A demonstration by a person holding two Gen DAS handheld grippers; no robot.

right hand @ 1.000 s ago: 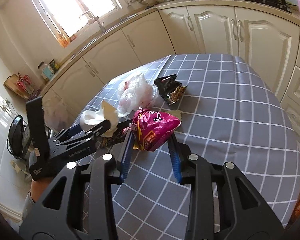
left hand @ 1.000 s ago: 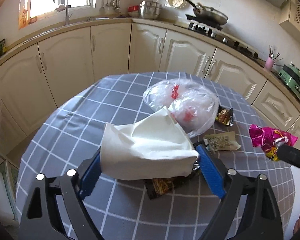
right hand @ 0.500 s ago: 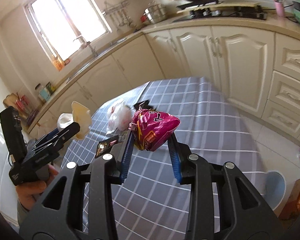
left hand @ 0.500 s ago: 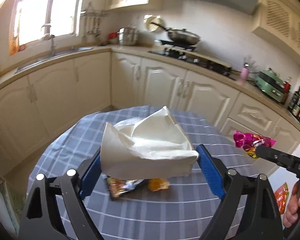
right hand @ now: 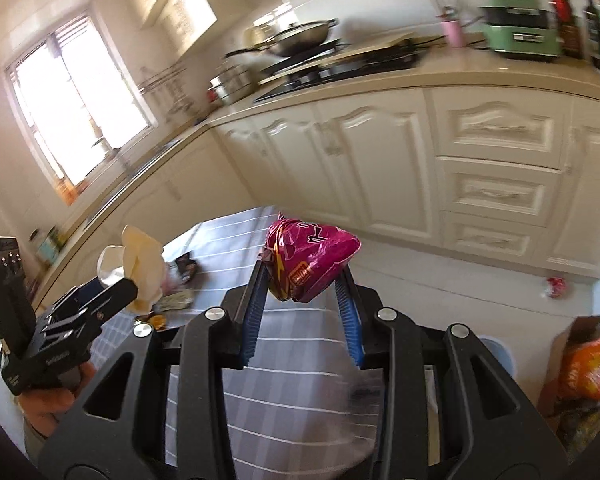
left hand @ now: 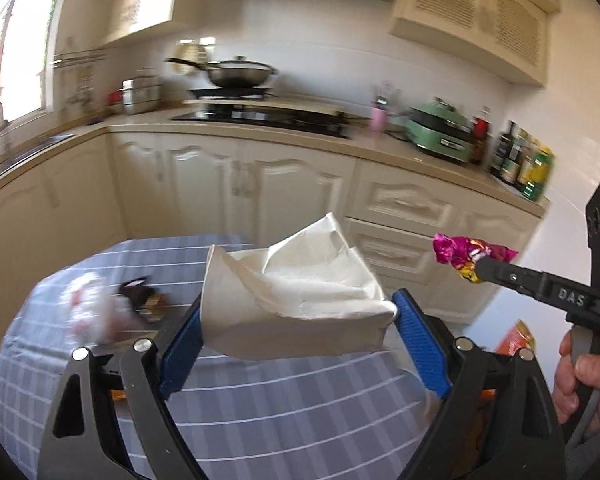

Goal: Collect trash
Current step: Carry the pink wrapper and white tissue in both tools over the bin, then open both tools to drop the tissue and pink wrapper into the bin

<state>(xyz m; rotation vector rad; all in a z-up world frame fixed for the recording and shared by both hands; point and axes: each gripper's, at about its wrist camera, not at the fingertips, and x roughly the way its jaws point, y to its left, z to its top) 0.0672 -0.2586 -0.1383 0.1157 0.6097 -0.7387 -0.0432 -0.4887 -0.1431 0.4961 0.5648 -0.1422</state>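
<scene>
Crumpled white paper (left hand: 296, 292) is sitting across the lower middle of the left view, with the left gripper (left hand: 298, 322) clamping it at a wide spread, its blue pads pressing on both ends. In the centre of the right view, the right gripper (right hand: 302, 280) is pinching a glossy magenta snack wrapper (right hand: 310, 258) at a narrow spread.

Both pieces are hanging above the desk (left hand: 280, 408), which is covered in a grey checked cloth. I judge the step to be carrying them to a bin (none is clearly showing). Steady grips matter, since the paper is soft and the slick foil could slip. A crinkly plastic bag (left hand: 88, 308) and a dark wrapper (left hand: 138, 292) are waiting at centre left.
</scene>
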